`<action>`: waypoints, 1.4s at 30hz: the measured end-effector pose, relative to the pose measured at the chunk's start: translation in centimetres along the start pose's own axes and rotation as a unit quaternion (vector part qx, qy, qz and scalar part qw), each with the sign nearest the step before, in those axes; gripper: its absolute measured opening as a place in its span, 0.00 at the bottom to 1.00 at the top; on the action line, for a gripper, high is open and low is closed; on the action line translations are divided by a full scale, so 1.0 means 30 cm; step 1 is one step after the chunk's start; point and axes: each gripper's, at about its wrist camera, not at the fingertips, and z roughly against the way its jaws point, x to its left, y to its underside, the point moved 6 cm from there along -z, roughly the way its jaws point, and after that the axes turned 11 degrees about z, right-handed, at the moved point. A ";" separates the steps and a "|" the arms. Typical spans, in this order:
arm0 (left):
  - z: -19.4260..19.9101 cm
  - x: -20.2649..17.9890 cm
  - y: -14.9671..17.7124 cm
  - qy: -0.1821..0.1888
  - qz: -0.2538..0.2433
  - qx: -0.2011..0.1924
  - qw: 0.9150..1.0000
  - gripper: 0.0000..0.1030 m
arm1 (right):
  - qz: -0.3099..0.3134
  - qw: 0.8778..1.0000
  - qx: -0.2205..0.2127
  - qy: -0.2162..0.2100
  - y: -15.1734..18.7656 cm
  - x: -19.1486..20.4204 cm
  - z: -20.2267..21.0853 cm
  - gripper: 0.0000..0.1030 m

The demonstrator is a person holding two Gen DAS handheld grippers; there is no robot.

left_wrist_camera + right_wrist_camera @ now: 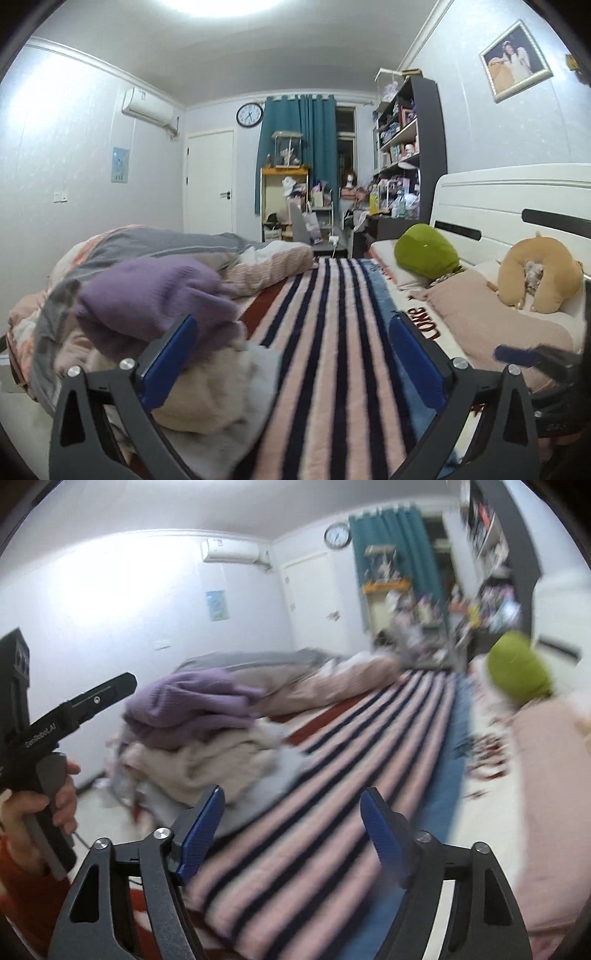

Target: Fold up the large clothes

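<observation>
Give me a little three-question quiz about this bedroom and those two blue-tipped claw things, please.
1. True or false: the left gripper has its jaws shut on the purple knit garment.
2. Which lies on top of the clothes pile beside the striped blanket? A) the purple knit garment B) a red towel C) a black jacket
3. Fill in: the green cushion sits by the white ____ of the bed.

Key
1. False: the jaws stand wide apart and hold nothing; the right gripper is open too.
2. A: it lies over the beige clothing.
3. Headboard.
</observation>
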 end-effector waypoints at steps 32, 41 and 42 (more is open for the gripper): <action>-0.044 -0.322 0.195 0.044 -0.019 0.017 0.999 0.99 | 0.025 0.992 -0.046 0.117 0.115 -0.163 0.295 1.00; -0.046 -0.304 0.198 0.039 -0.016 0.016 0.999 0.99 | 0.026 0.992 -0.050 0.111 0.094 -0.137 0.298 1.00; -0.044 -0.301 0.197 0.039 -0.014 0.015 0.999 0.99 | 0.026 0.992 -0.050 0.111 0.093 -0.134 0.297 1.00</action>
